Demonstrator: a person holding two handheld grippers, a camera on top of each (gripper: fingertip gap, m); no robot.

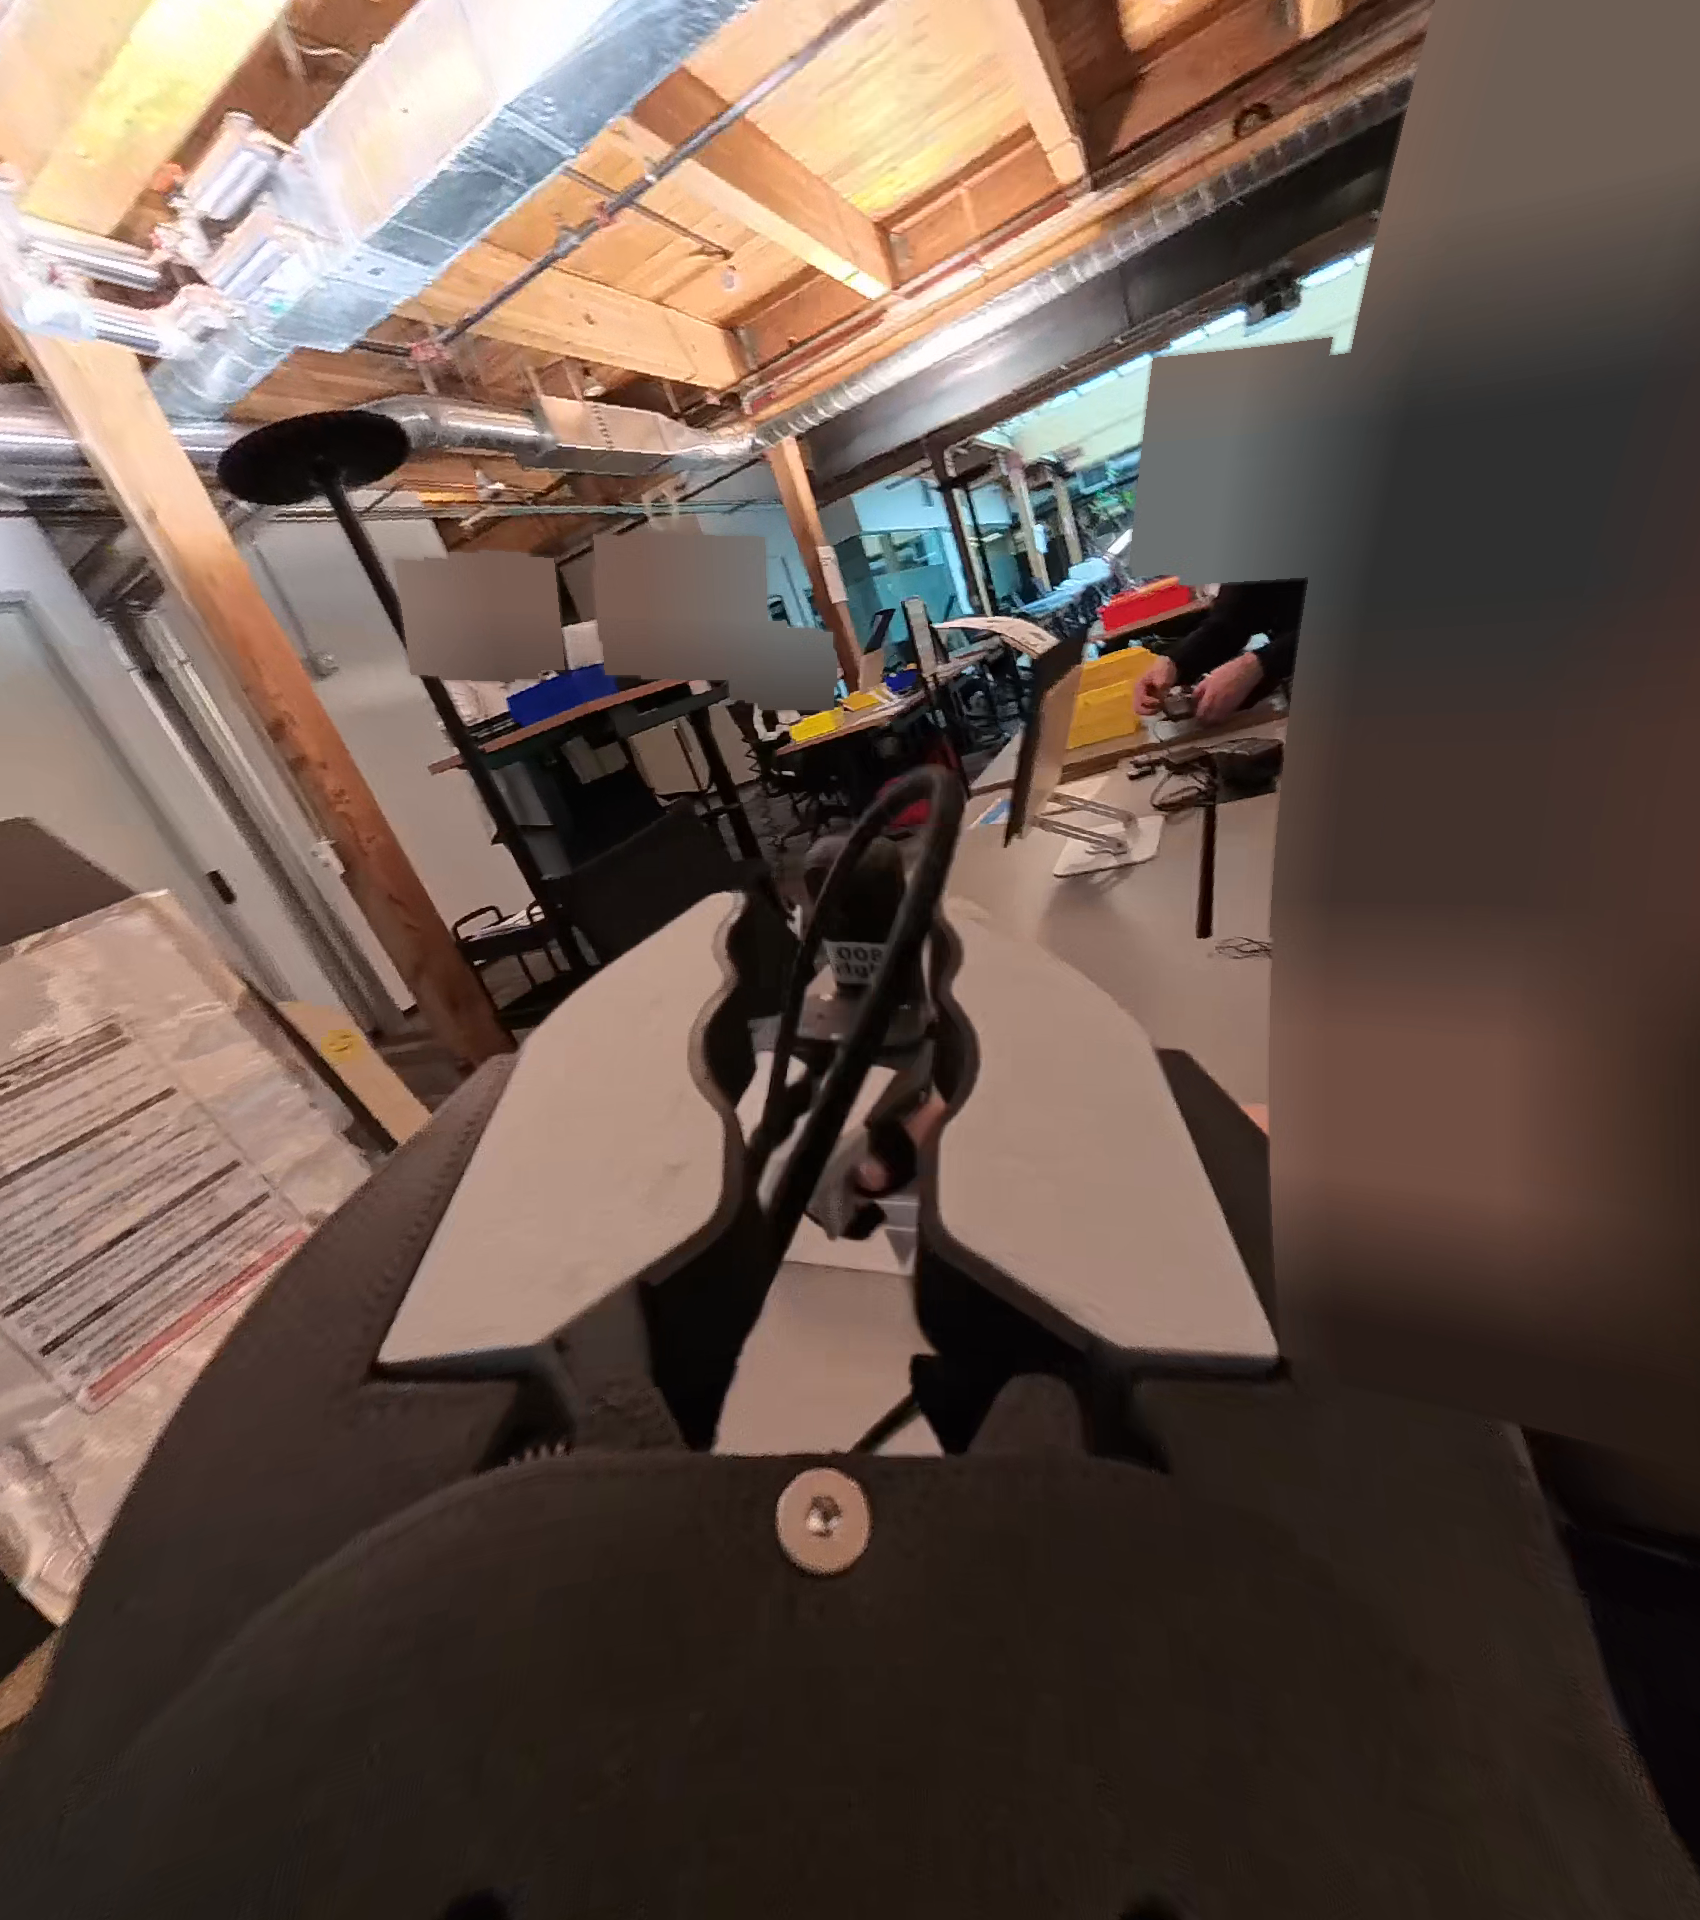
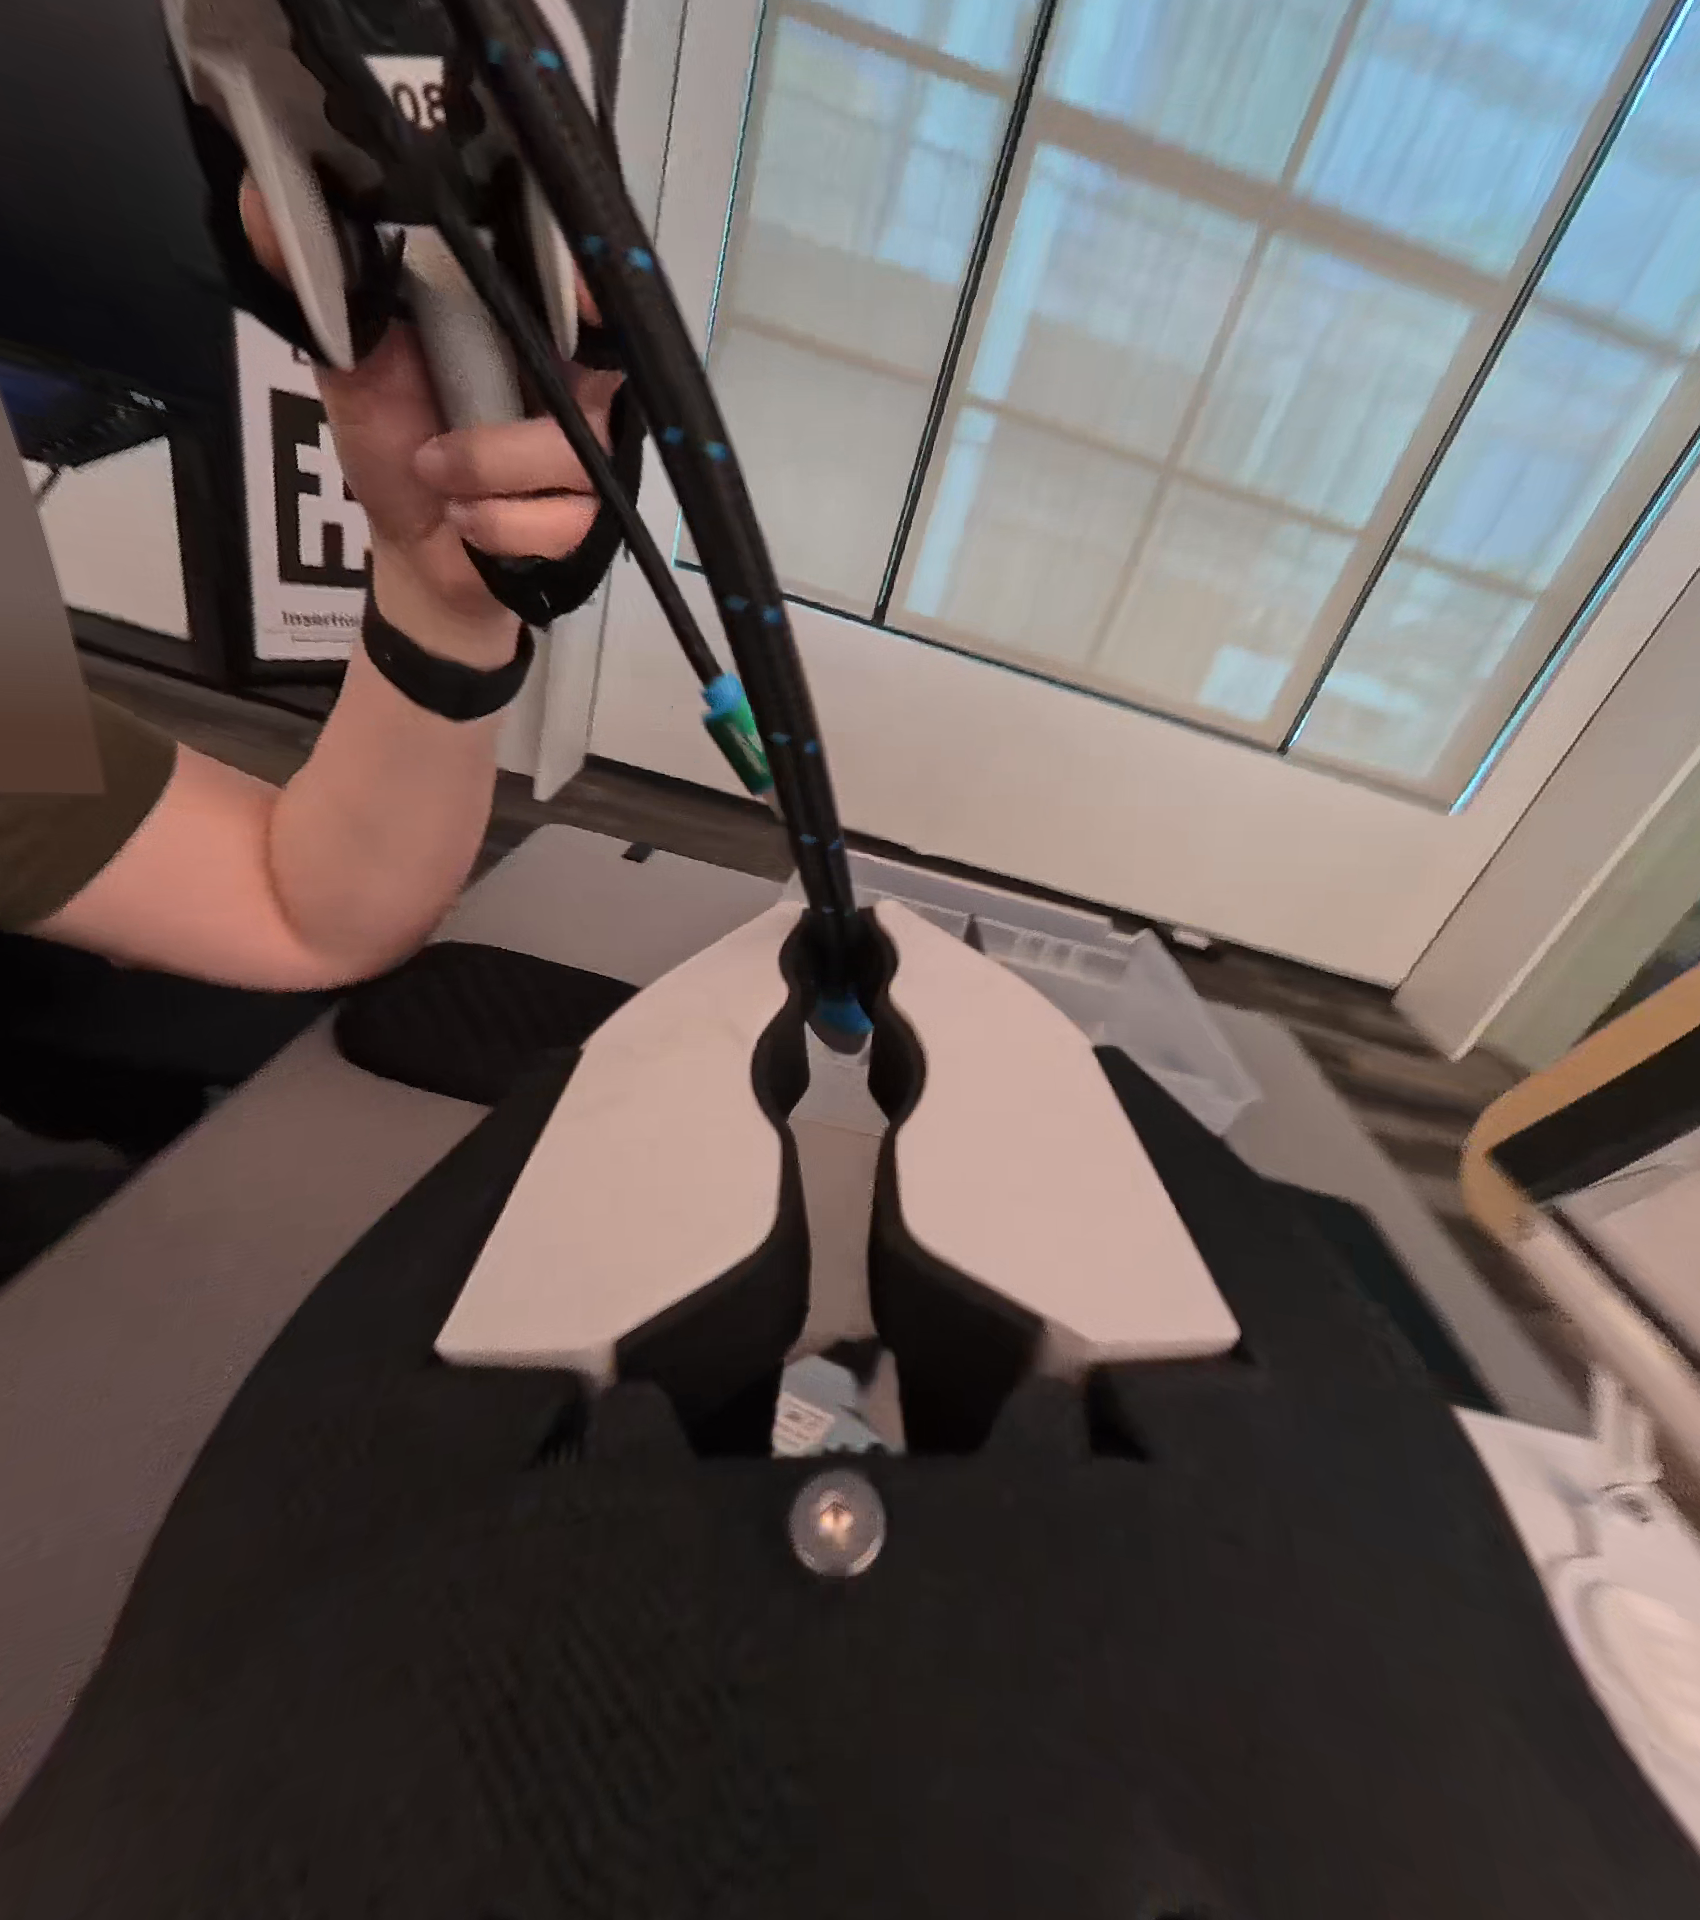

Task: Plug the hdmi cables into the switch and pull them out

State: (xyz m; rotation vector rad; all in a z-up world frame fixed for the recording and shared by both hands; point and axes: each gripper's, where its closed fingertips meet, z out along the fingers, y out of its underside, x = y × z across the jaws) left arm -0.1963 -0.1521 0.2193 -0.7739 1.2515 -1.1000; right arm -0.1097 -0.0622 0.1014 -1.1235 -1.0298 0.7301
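Note:
My right gripper (image 2: 833, 971) is shut on a black-and-blue braided HDMI cable (image 2: 711, 499), just above its blue-collared plug (image 2: 838, 1016). The cable curves up and left to my left gripper (image 2: 430, 197), held high by a hand. A thinner black cable hangs from there and ends in a green and blue plug (image 2: 737, 727). In the left wrist view my left gripper (image 1: 835, 925) has its jaws apart. Black cables (image 1: 887, 831) loop through the gap without being pinched. The right gripper (image 1: 856, 997) shows beyond. I cannot make out the switch.
The person's bare arm (image 2: 337, 831) reaches across a grey table (image 2: 150, 1299). A clear plastic bin (image 2: 1116, 966) and a glass door (image 2: 1189, 364) lie ahead. A tilted panel on a stand (image 1: 1043, 727) sits on the desk (image 1: 1116, 894). Another person's hands (image 1: 1199, 686) work farther off.

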